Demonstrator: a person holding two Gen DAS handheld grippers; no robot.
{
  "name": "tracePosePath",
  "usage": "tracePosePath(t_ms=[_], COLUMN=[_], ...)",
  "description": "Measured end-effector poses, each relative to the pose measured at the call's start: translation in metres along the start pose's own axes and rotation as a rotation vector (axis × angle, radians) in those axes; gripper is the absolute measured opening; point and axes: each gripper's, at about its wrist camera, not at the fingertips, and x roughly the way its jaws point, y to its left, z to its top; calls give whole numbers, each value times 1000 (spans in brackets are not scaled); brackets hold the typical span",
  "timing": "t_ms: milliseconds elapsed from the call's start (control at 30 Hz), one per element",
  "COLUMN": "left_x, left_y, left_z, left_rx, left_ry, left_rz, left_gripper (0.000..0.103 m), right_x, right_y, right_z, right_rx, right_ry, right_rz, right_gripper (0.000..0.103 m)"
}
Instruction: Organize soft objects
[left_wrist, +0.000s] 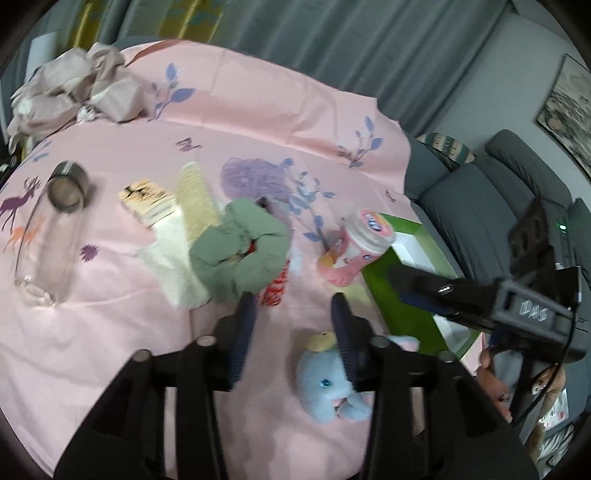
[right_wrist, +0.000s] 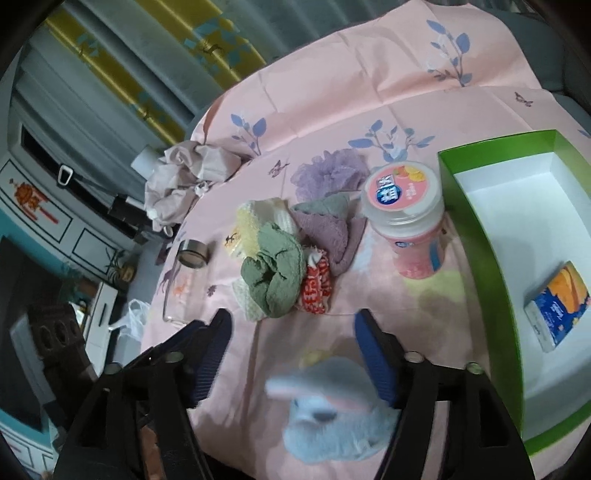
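Observation:
A pile of soft things lies mid-table: a green scrunchie (left_wrist: 242, 249) (right_wrist: 275, 275), a red-and-white cloth (right_wrist: 317, 290), a mauve towel (right_wrist: 332, 236), a purple bath pouf (left_wrist: 255, 177) (right_wrist: 328, 170) and a cream knit piece (left_wrist: 173, 254). A blue plush elephant (left_wrist: 325, 384) (right_wrist: 328, 413) lies nearest. My left gripper (left_wrist: 293, 299) is open and empty, above the table just short of the scrunchie. My right gripper (right_wrist: 293, 317) is open and empty, with the elephant between its fingers' bases. The right gripper also shows in the left wrist view (left_wrist: 417, 284), over the green box.
A green box with white inside (right_wrist: 480, 229) (left_wrist: 413, 317) stands at the right and holds a small blue-orange pack (right_wrist: 557, 306). A pink jar (right_wrist: 410, 221) (left_wrist: 354, 247) stands beside it. A clear glass bottle (left_wrist: 51, 240), a small printed box (left_wrist: 147, 201) and crumpled pink cloth (left_wrist: 74, 88) lie left.

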Motion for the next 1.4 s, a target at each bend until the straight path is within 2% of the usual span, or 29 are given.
tracePosePath(t_ms=[133,233,367,433,533,633,800,900,933,1000,1067,1100,1133,1167,1300,1400], left_x=[8,11,26,33,42,49,62,69,72,73,71,70,68,65,58,49], left_y=[9,10,0,-6,-13,-17,-21,-26,-27,-29,-30,-32,-35,-39,-50,-56], left_z=[-4,-12,-30,-41,-52,-61,-70,-74,-73,-70,-65,-63,-61,-59,-52,-46], left_rx=[-56,-80,-60,-45,-48,-39,-51,-47,-52,-62,-53,-45,-30,-9,37,50], left_ry=[42,79,175,217,264,307,316,314,308,279,241,228,224,219,195,173], left_rz=[-4,-14,-78,-104,-161,-163,-161,-185,-209,-252,-268,-290,-300,-279,-274,-280], left_gripper=[54,60,64,71,77,78,76,64,55,41,33,14,15,16,15,15], right_x=[-13,-13,2,5,5,5,15,25,28,34,35,35,35,33,19,8], right_y=[-7,-13,-23,-27,-30,-30,-35,-41,-43,-49,-50,-49,-48,-47,-35,-31], right_z=[4,3,-3,-8,-17,-28,-43,-48,-49,-49,-47,-47,-48,-47,-44,-39], right_rx=[30,43,63,66,62,30,7,3,1,11,14,6,-2,-2,-55,-58], right_ry=[-43,-46,23,41,83,118,172,210,212,211,193,184,178,168,110,67], right_rz=[-22,-74,-96,-102,-57,-18,-69,-61,-77,-115,-117,-124,-119,-102,-138,-122], right_gripper=[82,84,85,85,85,85,85,85,83,75,70,66,58,56,54,53])
